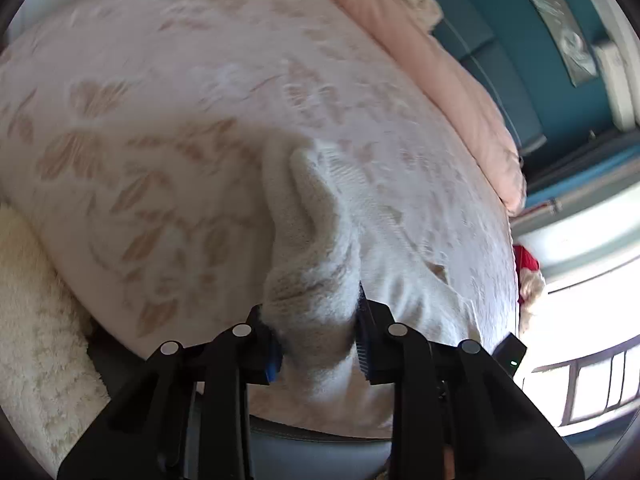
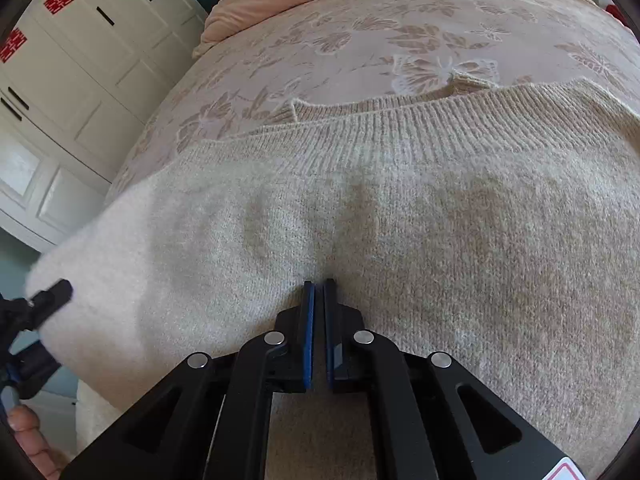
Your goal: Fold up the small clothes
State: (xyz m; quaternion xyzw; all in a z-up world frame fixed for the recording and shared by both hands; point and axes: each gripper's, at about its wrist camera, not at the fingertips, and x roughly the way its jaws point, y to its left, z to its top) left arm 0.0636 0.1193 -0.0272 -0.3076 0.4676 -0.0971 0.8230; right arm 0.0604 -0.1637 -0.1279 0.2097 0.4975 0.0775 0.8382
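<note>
A cream knit sweater lies spread on a bed with a pink floral cover, its ribbed hem toward the far side. My right gripper is shut on a pinch of the sweater's near edge. My left gripper is shut on a bunched fold of the same sweater, which rises as a hump in front of the fingers. The left gripper also shows at the left edge of the right wrist view, at the sweater's left corner.
A peach duvet lies folded at the head of the bed against a teal headboard. White wardrobe doors stand left of the bed. A fluffy white rug lies beside it. A bright window is at right.
</note>
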